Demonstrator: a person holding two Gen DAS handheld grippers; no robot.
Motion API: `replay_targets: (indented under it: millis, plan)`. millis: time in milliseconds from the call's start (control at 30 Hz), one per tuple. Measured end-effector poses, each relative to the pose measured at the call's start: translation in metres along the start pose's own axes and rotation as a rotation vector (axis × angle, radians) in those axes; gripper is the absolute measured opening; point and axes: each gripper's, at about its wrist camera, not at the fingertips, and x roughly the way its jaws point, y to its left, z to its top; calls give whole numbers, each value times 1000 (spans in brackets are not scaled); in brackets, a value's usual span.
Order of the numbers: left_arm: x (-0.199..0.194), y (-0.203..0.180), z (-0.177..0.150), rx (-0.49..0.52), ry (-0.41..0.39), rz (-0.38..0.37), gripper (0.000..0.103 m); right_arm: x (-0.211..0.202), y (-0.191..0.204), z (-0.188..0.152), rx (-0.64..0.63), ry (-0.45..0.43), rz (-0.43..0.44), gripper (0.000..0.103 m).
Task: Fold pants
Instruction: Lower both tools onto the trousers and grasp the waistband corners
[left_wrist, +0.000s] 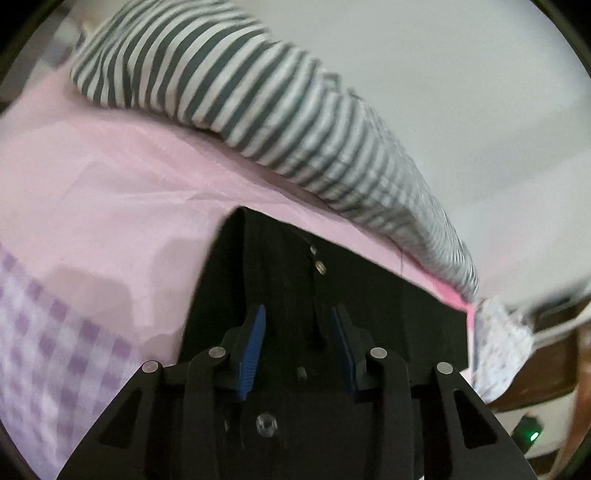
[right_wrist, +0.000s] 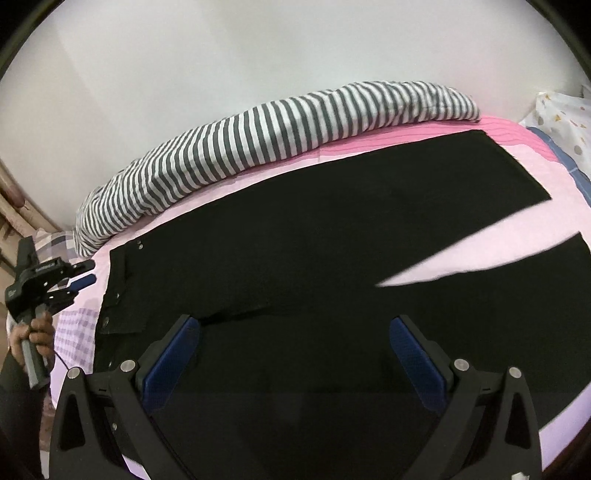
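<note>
Here the left claw (left_wrist: 297, 325) has its blue pads (left_wrist: 253, 350) set narrowly apart over the waistband of the black pants (right_wrist: 295, 240), pinching nothing visible. The right claw (right_wrist: 295, 350) is spread wide above the pants, which lie flat on the pink sheet (left_wrist: 110, 184). A striped blanket (right_wrist: 258, 129) lies at twelve o'clock, along the wall.

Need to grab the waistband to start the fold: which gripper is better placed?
Probably left. The left gripper sits right at the waistband of the pants, jaws partly open around it. The right gripper hangs wide open over the thigh area.
</note>
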Motion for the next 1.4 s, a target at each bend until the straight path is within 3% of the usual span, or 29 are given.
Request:
replay_targets:
  millis: [367,600,700,733,867,967,1200,1300,1400]
  plan:
    - [48,35,34,-65,55,-52,38,49,20,18,-40,45,-16,103]
    - [62,21,55,-31,41,-63,37,75,25,31,-120,37,-23,103]
    - [60,21,53,-33,7,-21,9,88,27,44,-164,32,-12,103]
    - [59,23,52,-50,-2,-35,7,92,28,50,-179,37,-3,103]
    - [39,16,42,-63,-85,-72,6,107,34,75,-301,73,51,103]
    - [18,-5,31,-8,-161,-90,6,116,35,96,-402,111,102,102]
    - [-16,-49,9,100,-253,-108,5,135,51,146,-660,202,219,101]
    - [-32,-55,0,115,-280,-107,5,149,64,162,-769,246,254,93]
    - [-43,-52,-9,114,-304,-111,5,172,77,171,-856,355,299,84]
